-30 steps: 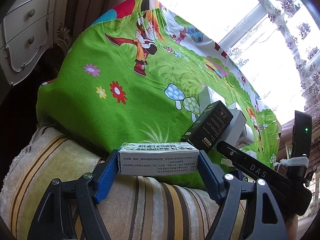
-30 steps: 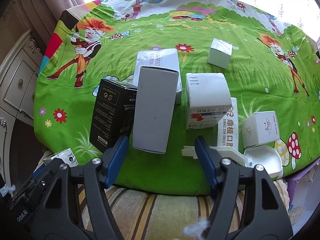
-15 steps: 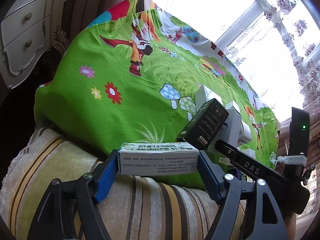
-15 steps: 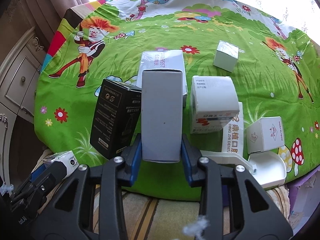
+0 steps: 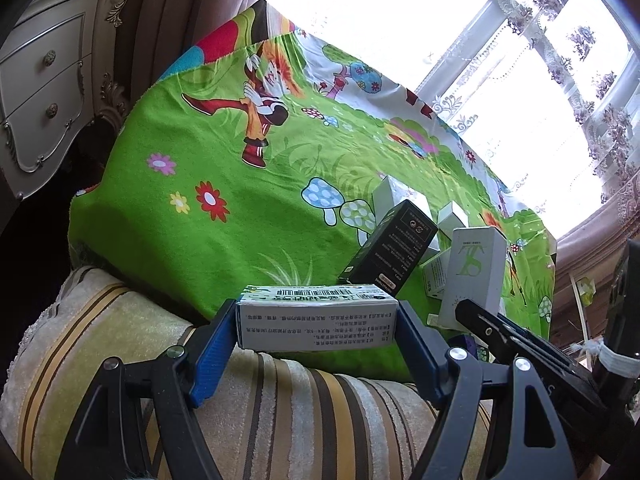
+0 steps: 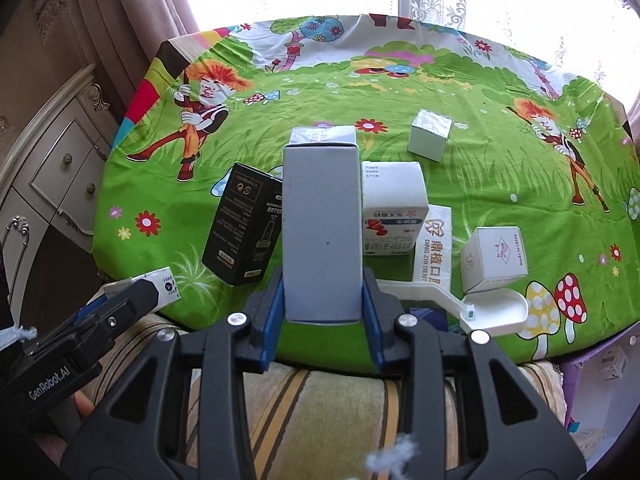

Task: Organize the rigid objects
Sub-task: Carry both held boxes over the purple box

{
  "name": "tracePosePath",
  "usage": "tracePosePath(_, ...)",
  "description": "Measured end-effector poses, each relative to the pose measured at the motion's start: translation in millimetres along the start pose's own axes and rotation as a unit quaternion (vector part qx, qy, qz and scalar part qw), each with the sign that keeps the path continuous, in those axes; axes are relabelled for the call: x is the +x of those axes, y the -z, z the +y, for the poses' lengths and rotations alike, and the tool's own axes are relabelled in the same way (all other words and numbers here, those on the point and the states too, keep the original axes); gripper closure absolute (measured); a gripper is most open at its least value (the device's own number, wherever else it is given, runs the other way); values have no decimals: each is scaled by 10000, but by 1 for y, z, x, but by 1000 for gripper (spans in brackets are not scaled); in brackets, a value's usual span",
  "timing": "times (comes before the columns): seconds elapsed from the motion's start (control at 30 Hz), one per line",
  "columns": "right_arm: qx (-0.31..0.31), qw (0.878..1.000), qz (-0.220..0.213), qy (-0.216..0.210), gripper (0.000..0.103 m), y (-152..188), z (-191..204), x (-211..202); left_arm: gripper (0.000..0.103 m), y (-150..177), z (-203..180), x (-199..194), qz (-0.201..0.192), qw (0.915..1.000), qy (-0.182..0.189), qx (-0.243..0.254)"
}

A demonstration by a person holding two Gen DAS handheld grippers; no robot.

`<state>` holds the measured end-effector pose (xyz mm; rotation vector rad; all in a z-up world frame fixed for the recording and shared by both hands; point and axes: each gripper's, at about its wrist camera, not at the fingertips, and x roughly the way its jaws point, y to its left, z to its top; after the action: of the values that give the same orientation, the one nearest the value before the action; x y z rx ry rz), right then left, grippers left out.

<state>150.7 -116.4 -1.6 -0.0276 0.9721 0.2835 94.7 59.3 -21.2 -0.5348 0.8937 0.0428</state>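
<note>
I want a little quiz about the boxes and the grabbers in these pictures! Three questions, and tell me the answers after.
1. True or false: the right gripper has its jaws pressed on the tall grey-white box.
2. What does the left gripper hold? A) the black box B) the flat barcode box C) the white plastic case
3. Fill in: the boxes that nobody holds sit on a bright ____ cartoon cloth.

Key:
1. True. The blue pads clamp both of its sides.
2. B. It lies crosswise between the jaws.
3. Green.
</note>
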Motion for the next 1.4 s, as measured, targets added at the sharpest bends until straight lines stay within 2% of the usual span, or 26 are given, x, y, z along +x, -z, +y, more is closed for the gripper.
tracePosePath(0.27,83,9997,-189,-140,63,13,-11,-26,26,1,-13,-13,-188,9996,-56,212)
tracePosePath(0.47,223,9991,-262,-262,63,19,-24,-44,26,0,-25,-28,-300,9989,236,253)
tracePosePath(0.63,311,9985,-315,-315,63,26,-38,-59,26,8,-47,-32,-222,9977,439,464)
tracePosePath(1.13,605,9963,-607,-79,63,49,-92,-107,26,36,-117,-40,-60,9881,953,1205)
tracePosePath(1.4,956,9921,-759,305,63,73,-143,-140,26,58,-159,-39,184,9778,1282,1645)
